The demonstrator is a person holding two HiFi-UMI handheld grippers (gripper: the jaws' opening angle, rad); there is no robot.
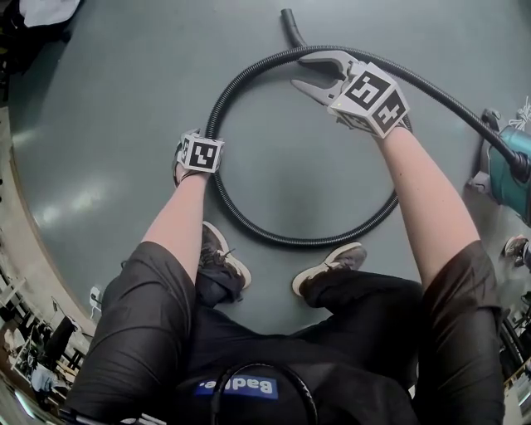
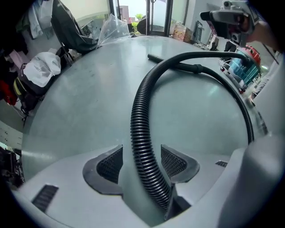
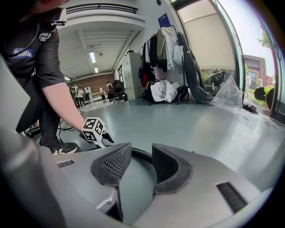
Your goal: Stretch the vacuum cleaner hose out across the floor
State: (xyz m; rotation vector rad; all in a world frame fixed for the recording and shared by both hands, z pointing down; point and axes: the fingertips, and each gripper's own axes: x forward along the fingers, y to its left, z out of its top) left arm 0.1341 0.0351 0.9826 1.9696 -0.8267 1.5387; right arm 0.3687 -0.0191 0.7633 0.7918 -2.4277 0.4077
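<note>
Hose (image 1: 274, 236): black, ribbed, lying in one loop on the grey floor (image 1: 124, 100), well in from the floor's pale left edge. Its nearest arc is just beyond the person's shoes (image 1: 226, 259).
Left gripper (image 1: 199, 154): released, jaws straddling the loop's left arc, pads not pressing. The head view hides the jaws under the marker cube.
Right gripper (image 1: 319, 75): released, jaws apart at the loop's far arc.
Vacuum cleaner (image 1: 513, 162): teal, joined to the hose, cut off at the right.
Hose's rigid end (image 1: 290, 23): farthest.

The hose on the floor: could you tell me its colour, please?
Black hose, clearest in the left gripper view.
</note>
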